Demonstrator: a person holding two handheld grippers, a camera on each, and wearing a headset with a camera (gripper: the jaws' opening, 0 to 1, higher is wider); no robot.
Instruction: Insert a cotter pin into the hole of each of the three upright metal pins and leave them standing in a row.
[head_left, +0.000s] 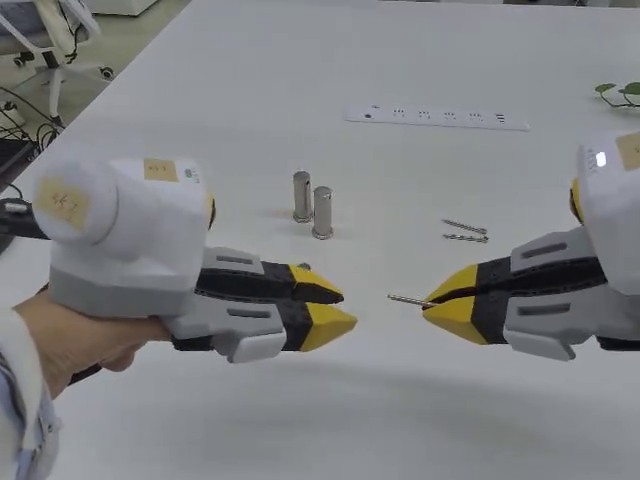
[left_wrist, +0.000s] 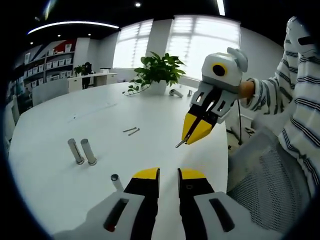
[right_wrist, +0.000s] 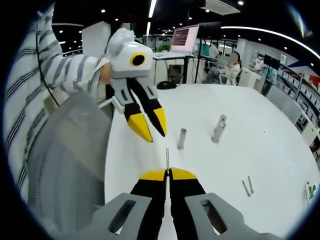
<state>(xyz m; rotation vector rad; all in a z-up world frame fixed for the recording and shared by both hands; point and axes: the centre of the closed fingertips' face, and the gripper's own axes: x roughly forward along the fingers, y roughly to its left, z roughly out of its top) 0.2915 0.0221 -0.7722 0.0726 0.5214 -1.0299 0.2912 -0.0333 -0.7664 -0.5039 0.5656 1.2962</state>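
Head view: left gripper (head_left: 325, 305) seen low at left, fingers released, nothing gripped. Right gripper (head_left: 430, 300) clenched on cotter pin (head_left: 405, 298), pin pointed toward left gripper. Two metal pins (head_left: 322, 212) stood upright, just beside each other, on bench (head_left: 250, 100); spare cotter pins (head_left: 465, 232) laid near, at right.
Left gripper view: third metal pin (left_wrist: 116, 181) seen upright just beside own left finger; right gripper seen raised above bench.
Right gripper view: cotter pin pinched between own closed fingers (right_wrist: 155, 176), tip projected forward.

Third metal pin (left_wrist: 116, 181) mostly behind left tool (head_left: 348, 308) in head view, right tool (head_left: 428, 303) cut off at edge
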